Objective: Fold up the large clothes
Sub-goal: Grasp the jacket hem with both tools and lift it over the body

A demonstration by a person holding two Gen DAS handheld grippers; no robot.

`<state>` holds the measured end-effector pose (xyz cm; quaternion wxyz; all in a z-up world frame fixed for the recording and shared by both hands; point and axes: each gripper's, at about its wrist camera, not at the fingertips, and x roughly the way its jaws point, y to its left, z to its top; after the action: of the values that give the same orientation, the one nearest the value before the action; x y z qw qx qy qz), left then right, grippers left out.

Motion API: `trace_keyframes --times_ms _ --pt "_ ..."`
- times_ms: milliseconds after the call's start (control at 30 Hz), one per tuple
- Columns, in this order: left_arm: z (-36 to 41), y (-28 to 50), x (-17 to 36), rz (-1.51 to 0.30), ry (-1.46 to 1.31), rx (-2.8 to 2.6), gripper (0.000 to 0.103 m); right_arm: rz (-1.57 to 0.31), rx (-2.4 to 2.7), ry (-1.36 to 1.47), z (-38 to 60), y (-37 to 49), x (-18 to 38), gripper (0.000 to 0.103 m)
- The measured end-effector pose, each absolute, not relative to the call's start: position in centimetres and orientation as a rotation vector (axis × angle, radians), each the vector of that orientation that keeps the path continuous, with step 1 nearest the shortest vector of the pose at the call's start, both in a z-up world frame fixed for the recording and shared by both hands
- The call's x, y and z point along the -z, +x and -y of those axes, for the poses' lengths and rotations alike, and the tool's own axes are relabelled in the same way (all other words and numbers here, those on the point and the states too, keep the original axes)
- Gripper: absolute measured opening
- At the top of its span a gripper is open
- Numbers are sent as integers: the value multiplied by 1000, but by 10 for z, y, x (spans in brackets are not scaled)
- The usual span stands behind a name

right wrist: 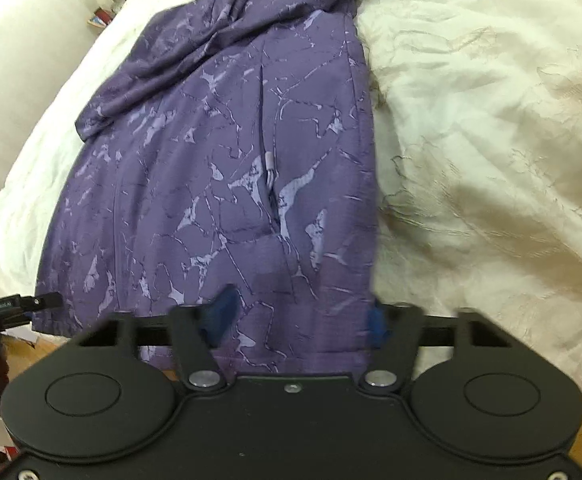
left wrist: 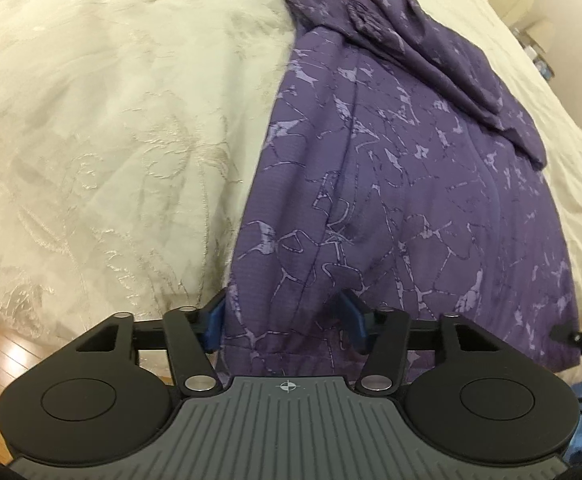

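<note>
One purple garment (left wrist: 391, 168), marbled print, lies lengthwise on the bed, on the cream bedspread (left wrist: 111, 120), w/ its near hem right at the bed edge in front of me. A sleeve, or a folded-over part, lies crumpled across the far end; can't tell which.

My left tool (left wrist: 287, 316) straddles the hem's left corner: cloth sits between the blue fingers (left wrist: 215, 326), jaws partly closed, w/ fabric bunching up between them. Whether the pads really bite yet, can't tell. My right tool (right wrist: 299, 320) does the same at the hem's right corner, blurry in its own view, so grip there is also unclear. Each tool's tip shows at the edge of the other's view.

Handling, my guess: thin woven stuff, light, v. soft, prob. a bit slick. It'll drape and sag btw the two holds, no stiffness to help. Best hold = the hem corners, where the doubled edge gives more to pinch and the cloth won't slide out so easily. Lift both corners evenly or the fold goes crooked.

Count: 1 garment, 1 bed, 2 tools. Some small clutter by the wall past the bed, too small to name. Wood floor (left wrist: 7, 360) below.
</note>
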<state>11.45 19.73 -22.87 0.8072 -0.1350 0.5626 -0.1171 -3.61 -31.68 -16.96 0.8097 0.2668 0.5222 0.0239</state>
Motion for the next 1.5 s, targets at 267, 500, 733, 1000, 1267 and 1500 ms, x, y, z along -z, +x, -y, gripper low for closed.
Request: trace_keyframes --times_ms 267,500,733,1000,1267,1500 --pt "-212 107 207 -1152 -473 258 9 -1066 -101 682 334 -40 148 19" --pt "-231 114 157 -994 -679 289 8 -929 -155 793 353 -31 105 18" --pt "-225 160 113 -866 -717 341 8 -799 -164 847 368 10 69 18" --pt "-222 228 95 -737 -790 327 8 -687 -79 908 395 69 51 18" --pt "-213 300 91 -718 -776 326 8 -647 13 933 418 143 49 18" --pt "-202 361 101 -753 -760 304 8 -673 87 931 425 212 64 18"
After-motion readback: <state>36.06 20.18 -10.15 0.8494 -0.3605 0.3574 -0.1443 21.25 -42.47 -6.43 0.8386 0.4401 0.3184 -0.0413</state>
